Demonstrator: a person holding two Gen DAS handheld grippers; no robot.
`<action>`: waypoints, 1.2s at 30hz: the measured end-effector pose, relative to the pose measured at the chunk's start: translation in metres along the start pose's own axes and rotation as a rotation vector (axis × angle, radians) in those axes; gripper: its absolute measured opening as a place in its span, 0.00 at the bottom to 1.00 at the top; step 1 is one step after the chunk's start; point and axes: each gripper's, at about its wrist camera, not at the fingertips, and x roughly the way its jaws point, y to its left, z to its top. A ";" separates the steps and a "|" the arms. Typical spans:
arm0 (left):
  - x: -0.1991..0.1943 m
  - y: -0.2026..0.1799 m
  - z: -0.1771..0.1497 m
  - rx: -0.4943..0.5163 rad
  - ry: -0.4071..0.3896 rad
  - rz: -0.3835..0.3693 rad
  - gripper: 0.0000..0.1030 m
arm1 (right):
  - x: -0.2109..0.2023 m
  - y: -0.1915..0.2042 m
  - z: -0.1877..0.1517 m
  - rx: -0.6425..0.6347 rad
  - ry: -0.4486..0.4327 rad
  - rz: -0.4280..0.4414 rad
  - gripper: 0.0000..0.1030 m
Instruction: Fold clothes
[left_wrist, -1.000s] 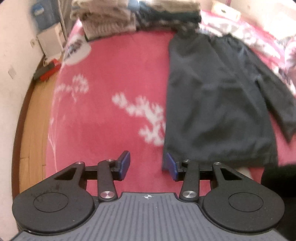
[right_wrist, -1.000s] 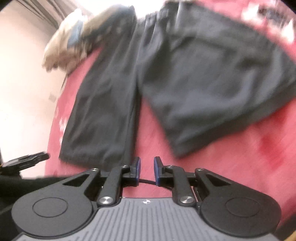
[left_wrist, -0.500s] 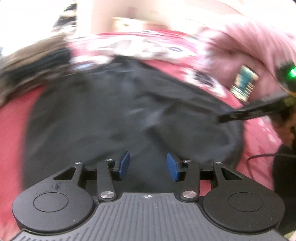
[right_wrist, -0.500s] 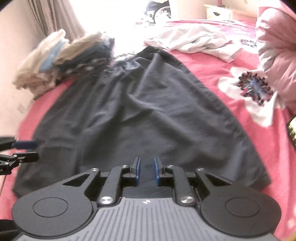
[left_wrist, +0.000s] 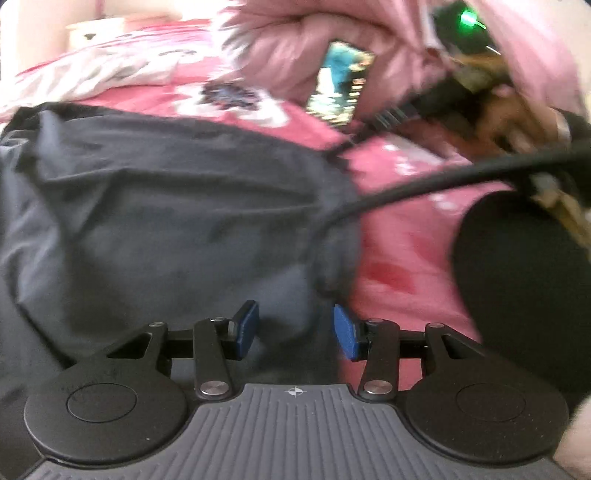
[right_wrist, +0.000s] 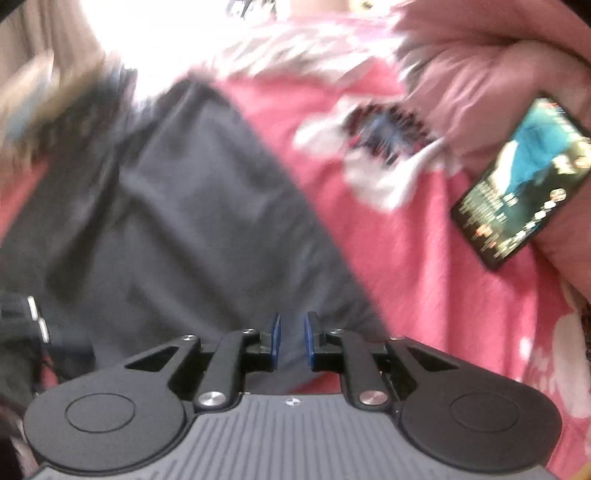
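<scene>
A dark grey garment (left_wrist: 166, 221) lies spread flat on a pink flowered bed cover (left_wrist: 406, 251). My left gripper (left_wrist: 295, 332) hovers open low over the garment's near right edge, nothing between its blue pads. The garment (right_wrist: 184, 221) also fills the left half of the right wrist view. My right gripper (right_wrist: 292, 341) sits over its near hem with the jaws almost together; dark cloth shows in the narrow gap, and I cannot tell whether it is pinched. In the left wrist view, the right gripper's fingers (left_wrist: 384, 118) reach the garment's far right corner, held by a hand (left_wrist: 517, 122).
A lit phone (right_wrist: 517, 184) lies on the cover to the right, against a pink quilt (right_wrist: 480, 55). A blurred stack of folded clothes (right_wrist: 44, 99) sits at the far left. A black cable (left_wrist: 424, 181) crosses above the garment. White cloth (left_wrist: 92, 70) lies beyond it.
The left gripper swung from the bare cover left of the garment to over its right side, staying open. The right gripper moved toward the right hem; both views are blurred by motion.
</scene>
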 end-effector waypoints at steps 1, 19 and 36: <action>0.001 -0.003 0.000 -0.001 0.003 -0.022 0.48 | -0.003 -0.010 0.005 0.033 -0.023 0.008 0.22; 0.018 -0.031 -0.014 0.145 0.031 0.133 0.06 | 0.027 -0.039 0.014 0.064 0.043 0.009 0.02; 0.030 -0.033 -0.006 0.101 0.034 0.043 0.16 | 0.041 -0.026 0.007 -0.103 0.065 -0.165 0.08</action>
